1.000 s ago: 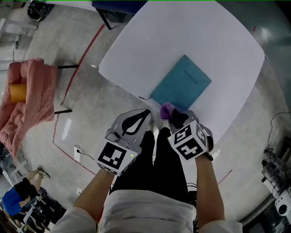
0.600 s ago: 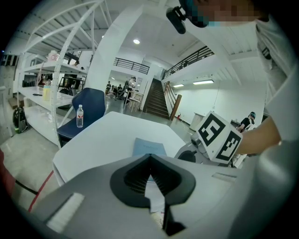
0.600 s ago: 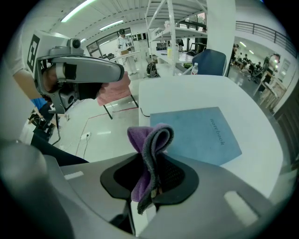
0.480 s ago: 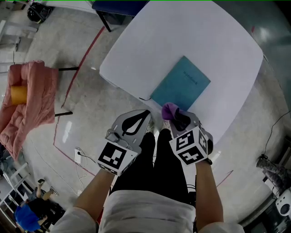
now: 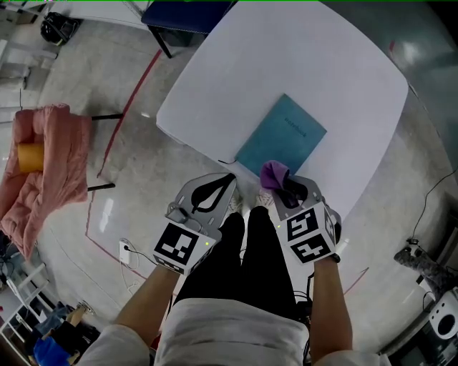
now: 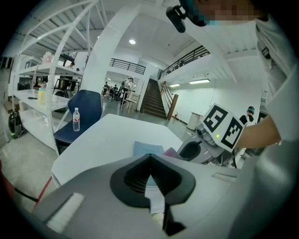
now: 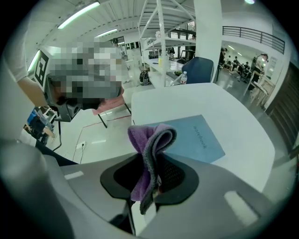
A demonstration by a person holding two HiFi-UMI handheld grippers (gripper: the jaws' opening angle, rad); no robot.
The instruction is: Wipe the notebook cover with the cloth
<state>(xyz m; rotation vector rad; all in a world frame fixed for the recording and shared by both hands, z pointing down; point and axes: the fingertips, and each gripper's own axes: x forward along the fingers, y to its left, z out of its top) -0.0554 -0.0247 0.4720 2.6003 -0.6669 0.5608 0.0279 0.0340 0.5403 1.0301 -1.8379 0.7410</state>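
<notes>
Off the desk (image 5: 286, 64) edge at six o'clock, right hand-held gripper (image 5: 285, 191) clamps the cloth (image 5: 270, 173) near the notebook (image 5: 283, 143); left hand-held gripper (image 5: 213, 193) closed, empty. Wiping looks unstarted.

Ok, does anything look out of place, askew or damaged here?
Nothing stands out. The notebook lies closed and flat on the table, wholly on it near the edge. The right gripper pinches the purple cloth.

Bare table (image 5: 308, 64) surrounds the notebook (image 5: 283, 143), with a blue chair (image 5: 184, 10) beyond the far edge.
</notes>
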